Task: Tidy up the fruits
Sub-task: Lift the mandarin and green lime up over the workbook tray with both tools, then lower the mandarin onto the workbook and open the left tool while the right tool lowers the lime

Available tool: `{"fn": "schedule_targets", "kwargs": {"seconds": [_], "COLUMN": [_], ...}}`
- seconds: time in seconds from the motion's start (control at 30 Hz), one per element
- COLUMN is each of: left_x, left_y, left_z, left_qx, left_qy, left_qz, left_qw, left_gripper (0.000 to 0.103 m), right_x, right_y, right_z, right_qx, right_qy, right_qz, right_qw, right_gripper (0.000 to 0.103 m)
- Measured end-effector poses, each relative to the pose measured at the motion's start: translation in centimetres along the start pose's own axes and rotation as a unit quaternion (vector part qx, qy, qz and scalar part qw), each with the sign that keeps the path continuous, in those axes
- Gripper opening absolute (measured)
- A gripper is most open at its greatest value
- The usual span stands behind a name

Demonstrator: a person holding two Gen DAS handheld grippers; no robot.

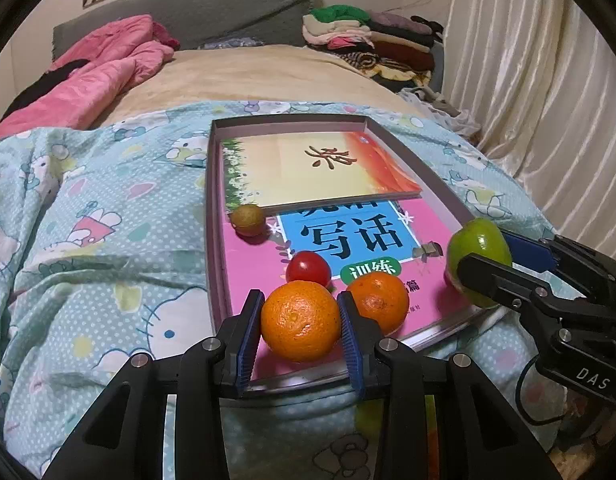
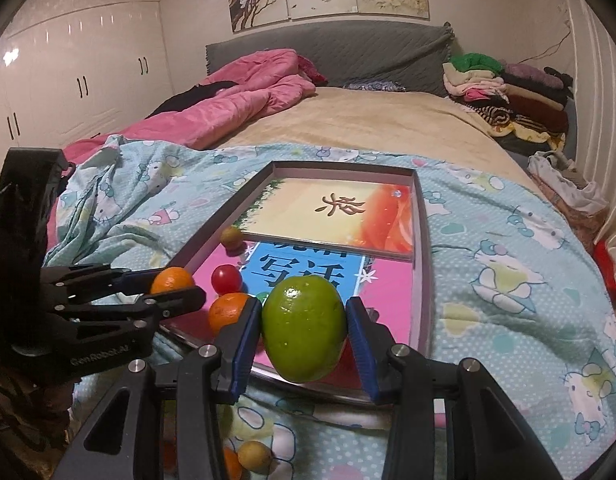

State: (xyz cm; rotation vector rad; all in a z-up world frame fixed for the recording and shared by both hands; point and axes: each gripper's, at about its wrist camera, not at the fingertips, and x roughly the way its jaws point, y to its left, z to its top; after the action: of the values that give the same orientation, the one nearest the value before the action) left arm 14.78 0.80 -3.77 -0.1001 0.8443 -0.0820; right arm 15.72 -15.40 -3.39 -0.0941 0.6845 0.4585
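My left gripper (image 1: pixel 300 322) is shut on an orange (image 1: pixel 300 320) and holds it over the near edge of a shallow grey box (image 1: pixel 218 216) on the bed. My right gripper (image 2: pixel 304 334) is shut on a green fruit (image 2: pixel 304 332), also shown in the left wrist view (image 1: pixel 477 248), above the box's near right side. Inside the box, on a pink book (image 1: pixel 252 268), lie a second orange (image 1: pixel 377 300), a red tomato (image 1: pixel 308 268) and a small brown fruit (image 1: pixel 248 220). More small fruits (image 2: pixel 254 456) show below the right gripper.
A yellow-orange book (image 1: pixel 319 168) lies in the far half of the box. The box rests on a blue patterned quilt (image 1: pixel 108 260). A pink duvet (image 1: pixel 108 64) lies at the far left, and a pile of folded clothes (image 1: pixel 371 40) at the far right. Curtains (image 1: pixel 547 100) hang on the right.
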Motion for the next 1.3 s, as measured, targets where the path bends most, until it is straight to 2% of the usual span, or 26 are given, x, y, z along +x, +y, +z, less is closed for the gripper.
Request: {"fn": "schedule_targets", "kwargs": {"seconds": [0.43, 1.3], "left_x": [1.2, 1.4], "left_y": [0.1, 0.3], "left_z": [-0.3, -0.3], "left_qx": [0.002, 0.006], "left_qy": [0.023, 0.022], "left_qz": [0.003, 0.008], "left_qw": [0.9997, 0.9997], "left_gripper": [0.038, 0.038], "right_x": [1.0, 2.7], "right_y": [0.4, 1.1], "right_z": [-0.2, -0.9], "right_qx": [-0.010, -0.043], "right_qy": [0.015, 0.037], "right_qz": [0.012, -0.005], "right_qw": [1.000, 0.998], "right_gripper": [0.043, 0.044]}}
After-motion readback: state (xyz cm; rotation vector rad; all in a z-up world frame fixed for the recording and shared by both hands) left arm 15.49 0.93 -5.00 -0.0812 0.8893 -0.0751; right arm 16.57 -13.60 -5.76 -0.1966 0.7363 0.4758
